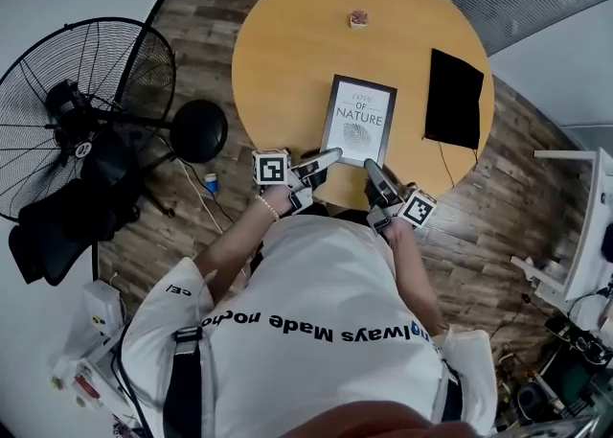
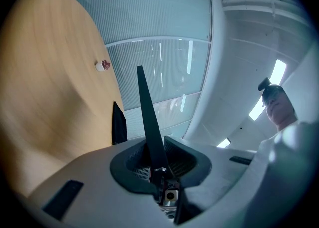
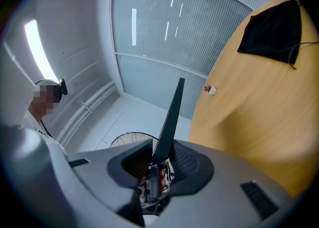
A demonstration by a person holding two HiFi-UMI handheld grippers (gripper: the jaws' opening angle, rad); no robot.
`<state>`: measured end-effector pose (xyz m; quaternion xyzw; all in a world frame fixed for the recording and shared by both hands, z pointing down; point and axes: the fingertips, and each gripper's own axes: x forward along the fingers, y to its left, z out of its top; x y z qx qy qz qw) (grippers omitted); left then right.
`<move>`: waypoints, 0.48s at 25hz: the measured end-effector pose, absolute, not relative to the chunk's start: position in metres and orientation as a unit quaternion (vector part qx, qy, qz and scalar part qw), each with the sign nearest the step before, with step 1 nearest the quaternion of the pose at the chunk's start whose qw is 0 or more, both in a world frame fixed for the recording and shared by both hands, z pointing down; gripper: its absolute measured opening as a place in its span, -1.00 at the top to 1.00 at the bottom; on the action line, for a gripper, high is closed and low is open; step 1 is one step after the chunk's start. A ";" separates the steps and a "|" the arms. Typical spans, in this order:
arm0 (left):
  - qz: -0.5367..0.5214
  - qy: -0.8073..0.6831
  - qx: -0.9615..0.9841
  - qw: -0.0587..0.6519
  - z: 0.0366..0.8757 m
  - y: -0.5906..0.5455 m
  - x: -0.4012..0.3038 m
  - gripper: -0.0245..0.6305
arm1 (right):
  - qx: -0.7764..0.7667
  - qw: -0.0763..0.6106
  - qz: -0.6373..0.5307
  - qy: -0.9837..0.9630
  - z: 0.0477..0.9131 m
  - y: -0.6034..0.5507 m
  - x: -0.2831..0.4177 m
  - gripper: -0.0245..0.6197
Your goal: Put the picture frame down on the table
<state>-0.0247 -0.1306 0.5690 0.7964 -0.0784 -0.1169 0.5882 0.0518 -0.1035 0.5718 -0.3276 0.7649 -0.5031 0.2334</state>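
A black picture frame (image 1: 359, 120) with a white print reading "NATURE" faces up over the near part of the round wooden table (image 1: 287, 43). My left gripper (image 1: 324, 158) is shut on its near left corner and my right gripper (image 1: 374, 172) on its near right corner. In the left gripper view the picture frame (image 2: 148, 117) shows edge-on as a thin dark blade between the shut jaws of the left gripper (image 2: 160, 164). The right gripper view shows the picture frame (image 3: 170, 119) the same way in the right gripper (image 3: 160, 158). Whether the frame touches the table I cannot tell.
A black cloth (image 1: 453, 99) lies on the table's right side. A small red and white object (image 1: 358, 18) sits at the far edge. On the floor to the left stand a large fan (image 1: 86, 110) and a round black base (image 1: 198, 130).
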 end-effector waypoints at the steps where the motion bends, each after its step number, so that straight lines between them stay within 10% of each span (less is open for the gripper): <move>1: -0.117 -0.081 0.795 0.589 0.570 -0.132 -0.025 0.69 | -0.326 0.234 -0.504 0.765 0.572 -0.105 0.052 0.55; 12: -0.124 -0.097 0.804 0.574 0.571 -0.144 -0.006 0.69 | -0.314 0.241 -0.508 0.765 0.572 -0.118 0.072 0.55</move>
